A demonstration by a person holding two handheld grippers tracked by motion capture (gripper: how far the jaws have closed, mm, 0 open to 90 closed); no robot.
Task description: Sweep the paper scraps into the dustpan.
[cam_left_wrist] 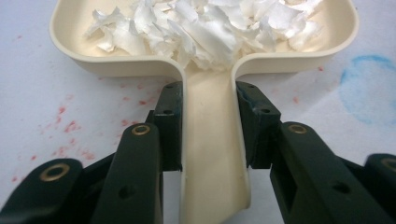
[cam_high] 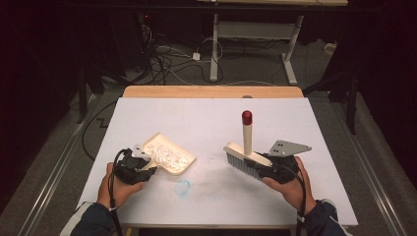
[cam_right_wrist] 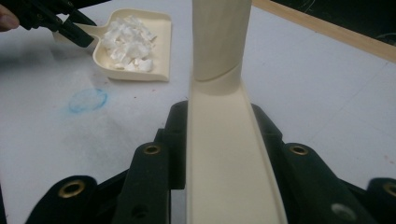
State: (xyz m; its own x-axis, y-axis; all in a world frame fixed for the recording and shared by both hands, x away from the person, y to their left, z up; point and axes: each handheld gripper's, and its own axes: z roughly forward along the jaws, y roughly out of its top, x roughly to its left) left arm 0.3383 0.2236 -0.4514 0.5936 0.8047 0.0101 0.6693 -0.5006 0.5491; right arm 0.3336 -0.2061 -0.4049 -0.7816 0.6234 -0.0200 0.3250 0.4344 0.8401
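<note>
A cream dustpan lies left of centre on the white table, filled with white paper scraps. My left gripper is shut on its handle. In the left gripper view the handle runs between the jaws of the left gripper, both pads pressed on it, and the scraps are heaped in the pan. My right gripper is shut on a cream hand brush with grey bristles and a red-tipped upright handle. In the right gripper view the right gripper clamps the brush back.
A faint blue ring stain marks the table between the two hands, seen also as a blue ring. Red specks dot the surface by the pan. A wooden strip edges the far side. Cables and table legs stand beyond.
</note>
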